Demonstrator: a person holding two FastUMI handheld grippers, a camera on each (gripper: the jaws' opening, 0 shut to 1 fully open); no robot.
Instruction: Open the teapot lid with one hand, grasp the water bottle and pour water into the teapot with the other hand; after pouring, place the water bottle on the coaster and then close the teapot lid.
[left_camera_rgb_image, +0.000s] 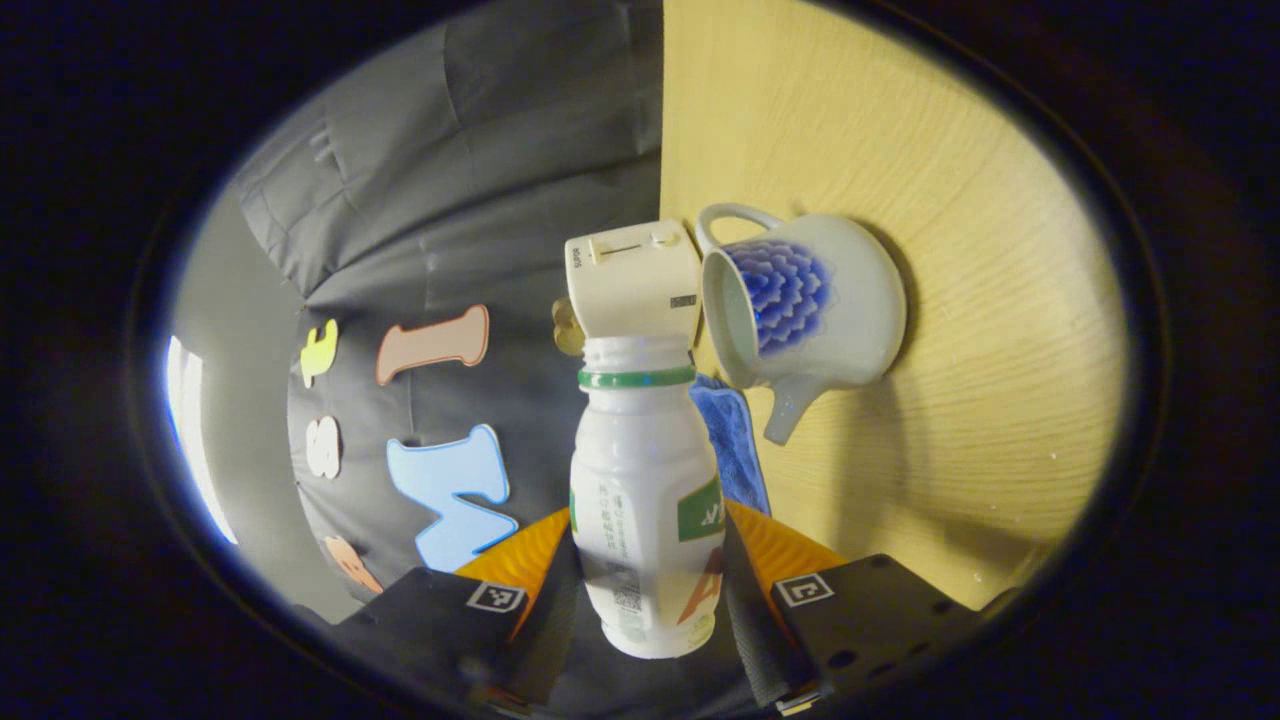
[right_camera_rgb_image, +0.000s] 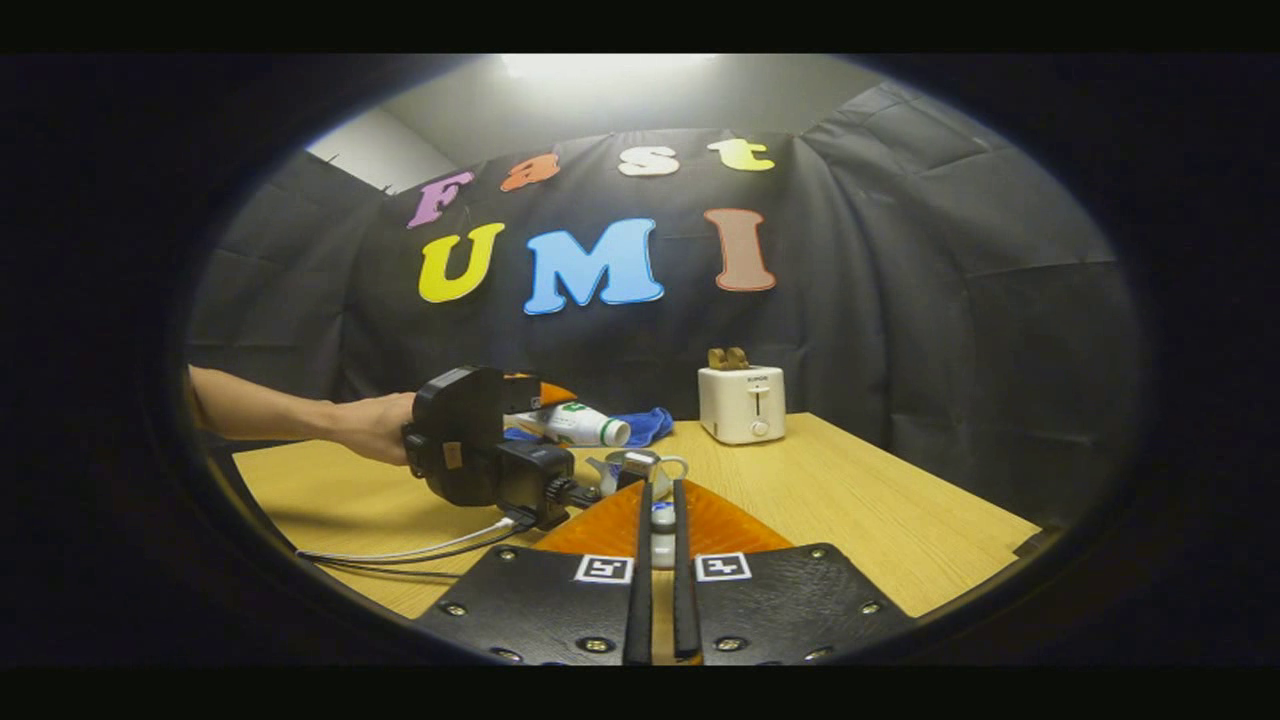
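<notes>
My left gripper (left_camera_rgb_image: 650, 590) had its jaws pinching the water bottle (left_camera_rgb_image: 648, 500) from both sides, near the base of the bottle. The left gripper view was rolled over, so the desk (left_camera_rgb_image: 960, 330) stood as a wall on the right side. The bottle was uncapped, its open mouth with a green ring pointing toward the teapot (left_camera_rgb_image: 805, 305). The teapot sat on the desk with its opening bare, its spout and handle both visible, the bottle's mouth just beside the rim. A toaster (left_camera_rgb_image: 632, 275) showed behind the bottle's mouth, and a blue cloth (left_camera_rgb_image: 735, 440) lay on the desk beyond the bottle.

In the right gripper view I saw the left gripper (right_camera_rgb_image: 545, 408) from the side, held by a hand (right_camera_rgb_image: 375, 425) with a bare forearm, the bottle (right_camera_rgb_image: 570, 424) lying nearly level above the teapot (right_camera_rgb_image: 640, 467). Cables ran from that gripper down across the desk (right_camera_rgb_image: 880, 500). The toaster (right_camera_rgb_image: 741, 402) stood farther back on the desk, with the blue cloth (right_camera_rgb_image: 645, 425) to its left.

My right gripper (right_camera_rgb_image: 662, 520) had its jaws drawn nearly together, with a small white knobbed piece between them that I took for the teapot lid (right_camera_rgb_image: 662, 535); I could not tell for certain whether both fingers pressed on it. It hung near the teapot, on my side of it.
</notes>
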